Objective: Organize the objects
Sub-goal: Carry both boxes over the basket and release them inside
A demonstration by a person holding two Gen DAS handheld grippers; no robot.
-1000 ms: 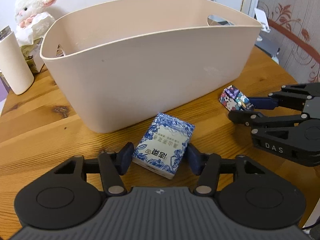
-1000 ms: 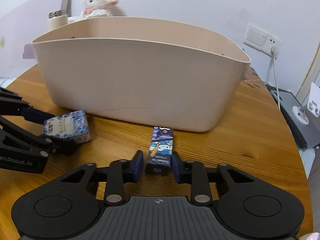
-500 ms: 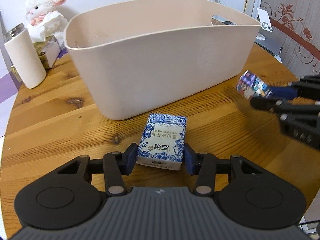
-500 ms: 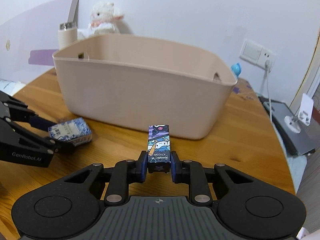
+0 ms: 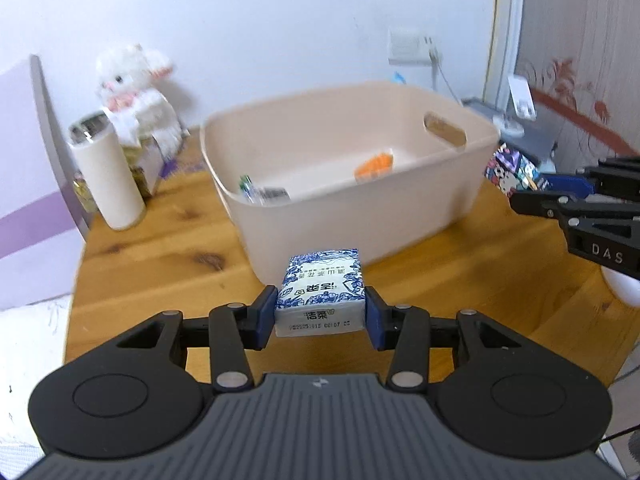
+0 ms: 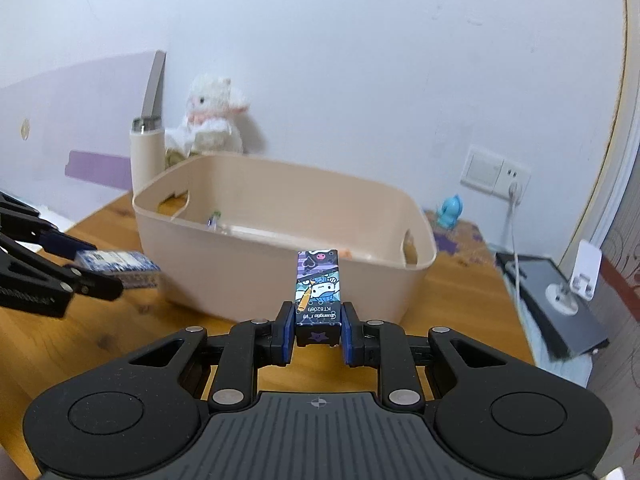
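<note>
Both raised above the wooden bench (image 5: 160, 264), beige plastic tub (image 5: 440, 196) straight ahead and lower: left hand-held gripper (image 5: 320, 312) pinching blue-and-white tissue packet (image 5: 320, 292), right hand-held gripper (image 6: 318, 330) pinching purple cartoon-printed box (image 6: 319, 284) lengthwise toward tub, neither clearly nearer.

Motion blur smears the beige tub (image 5: 360, 208) and the small items on its floor, an orange one (image 5: 374, 164) and a greenish one (image 5: 262, 192), beyond identifying. At three o'clock the right gripper (image 5: 532, 194) runs off the frame edge. The tissue pack (image 6: 118, 266) shows blurred, half hidden behind dark jaws.
</note>
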